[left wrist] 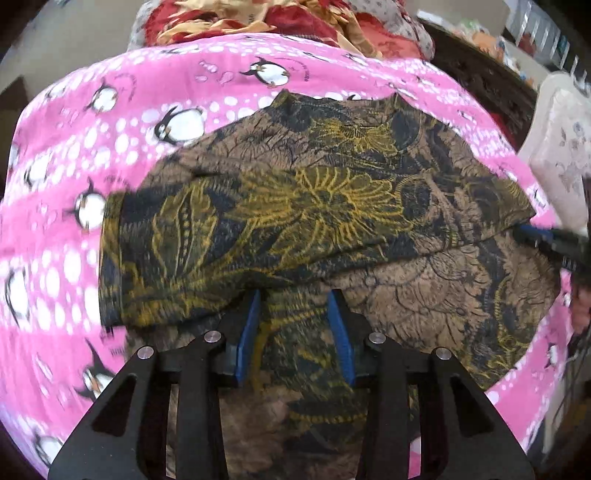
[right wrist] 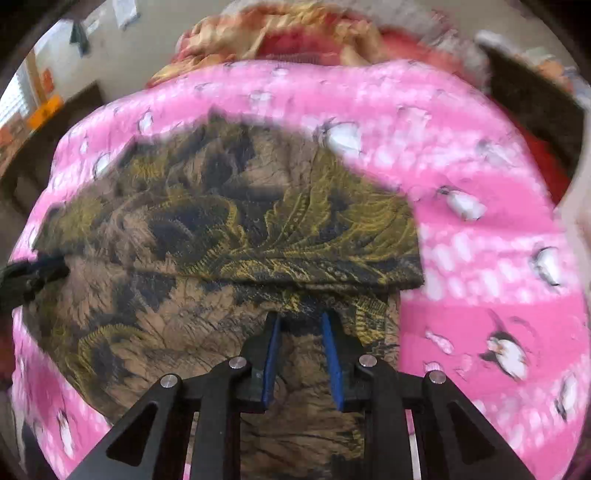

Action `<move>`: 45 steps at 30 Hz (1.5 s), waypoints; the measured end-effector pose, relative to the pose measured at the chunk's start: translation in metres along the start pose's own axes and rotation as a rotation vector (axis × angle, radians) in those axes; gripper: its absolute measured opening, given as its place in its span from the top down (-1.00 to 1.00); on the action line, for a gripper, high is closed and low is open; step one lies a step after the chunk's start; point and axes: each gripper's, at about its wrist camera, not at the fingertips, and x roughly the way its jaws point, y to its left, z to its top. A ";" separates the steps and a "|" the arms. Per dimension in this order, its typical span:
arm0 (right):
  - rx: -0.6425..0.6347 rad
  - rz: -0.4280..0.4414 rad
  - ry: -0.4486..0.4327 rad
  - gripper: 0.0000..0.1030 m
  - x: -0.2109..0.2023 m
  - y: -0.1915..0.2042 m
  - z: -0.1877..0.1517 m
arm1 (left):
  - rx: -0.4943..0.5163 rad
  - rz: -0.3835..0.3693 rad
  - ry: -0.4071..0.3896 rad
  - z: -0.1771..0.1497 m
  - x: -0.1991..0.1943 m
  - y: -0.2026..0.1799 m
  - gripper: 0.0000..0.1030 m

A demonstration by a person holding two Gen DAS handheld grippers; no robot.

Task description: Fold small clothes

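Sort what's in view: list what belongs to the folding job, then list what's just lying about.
Part of the job:
- brown batik garment, partly folded
- left gripper, fingers apart over the cloth
- right gripper, fingers apart

Just lying about:
- pink penguin sheet underneath
- red floral blanket behind
- white patterned cloth at the side

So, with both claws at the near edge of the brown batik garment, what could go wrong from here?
1. Both views are blurred, so things are moving; the folded flap of the brown batik garment may slide askew.
2. The left claw and right claw have parted fingers, with cloth between them; a grasp could catch several layers.
3. The pink penguin sheet could get pinched too.
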 end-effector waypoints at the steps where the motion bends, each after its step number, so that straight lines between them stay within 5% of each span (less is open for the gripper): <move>1: -0.009 -0.003 0.016 0.58 0.002 -0.001 0.007 | 0.022 0.018 -0.011 0.011 0.002 -0.001 0.25; 6: -0.031 0.034 -0.130 0.58 -0.001 -0.006 0.080 | -0.095 0.048 -0.084 0.078 0.013 0.044 0.25; 8: 0.044 -0.001 -0.204 0.57 -0.010 -0.019 0.104 | -0.202 0.140 -0.133 0.100 0.003 0.069 0.25; 13: 0.145 0.012 -0.282 0.54 -0.033 -0.028 0.110 | -0.291 0.128 -0.260 0.107 -0.022 0.070 0.16; 18: 0.168 0.016 -0.235 0.54 -0.002 -0.005 0.102 | -0.226 0.098 -0.236 0.107 0.017 0.039 0.12; 21: 0.177 -0.017 -0.172 0.54 0.038 0.001 0.108 | -0.204 0.169 -0.203 0.096 0.051 0.043 0.11; 23: 0.173 -0.099 -0.139 0.54 0.067 -0.007 0.103 | -0.278 0.108 -0.210 0.081 0.056 0.061 0.08; 24: 0.205 -0.073 -0.135 0.49 0.074 -0.015 0.099 | -0.299 0.100 -0.224 0.079 0.052 0.065 0.08; 29: 0.313 0.054 -0.159 0.45 0.080 -0.043 0.095 | -0.404 0.030 -0.245 0.076 0.058 0.082 0.08; 45: 0.323 0.066 -0.162 0.44 0.081 -0.042 0.095 | -0.414 0.022 -0.255 0.078 0.058 0.086 0.08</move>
